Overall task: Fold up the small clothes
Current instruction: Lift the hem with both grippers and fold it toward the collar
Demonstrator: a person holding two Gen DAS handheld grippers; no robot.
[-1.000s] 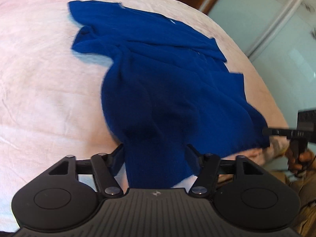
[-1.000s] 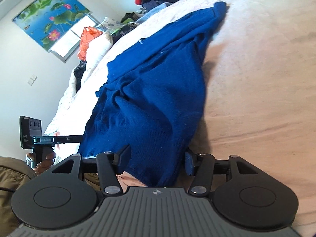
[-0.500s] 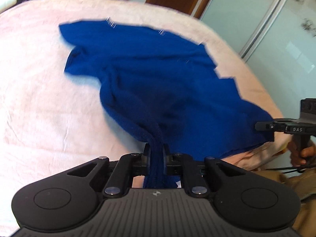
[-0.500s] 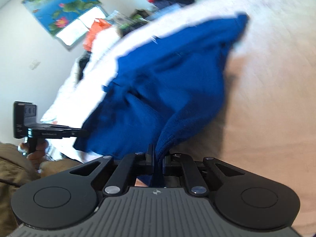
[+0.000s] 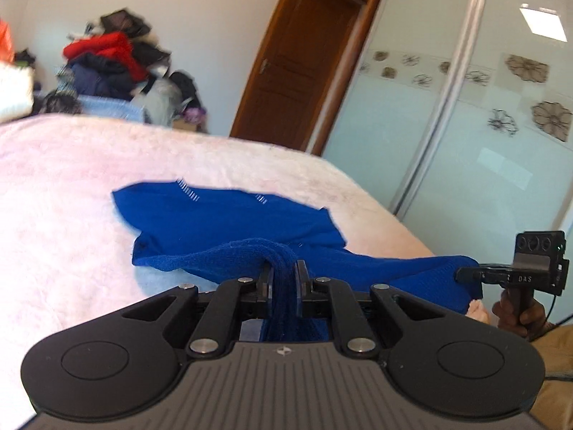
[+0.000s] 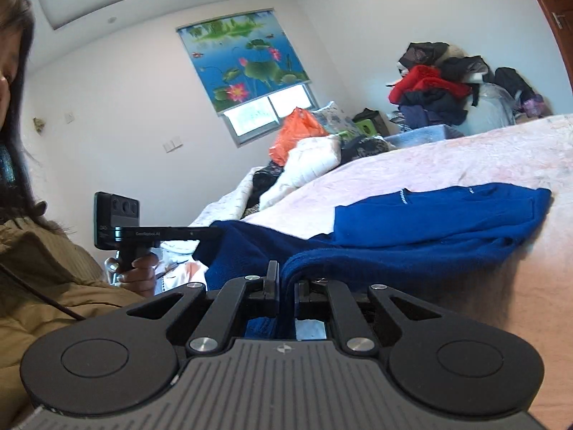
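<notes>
Evidently soft, limp knit: blue garment sags between grips. I have left gripper and right gripper each clamped on near-hem bunches, probably corners; hold there.

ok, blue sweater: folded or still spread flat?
Partly folded. Blue sweater has its near edge raised, pinched by left gripper and right gripper; far part lies on the bed.

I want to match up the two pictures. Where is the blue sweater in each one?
Left wrist view: the blue sweater lies mid-picture on the pink bed, its near edge pinched in the left gripper.
Right wrist view: the blue sweater is at right of centre, its near edge pinched in the right gripper.
Shared landmark: the red clothes pile by the wall.
</notes>
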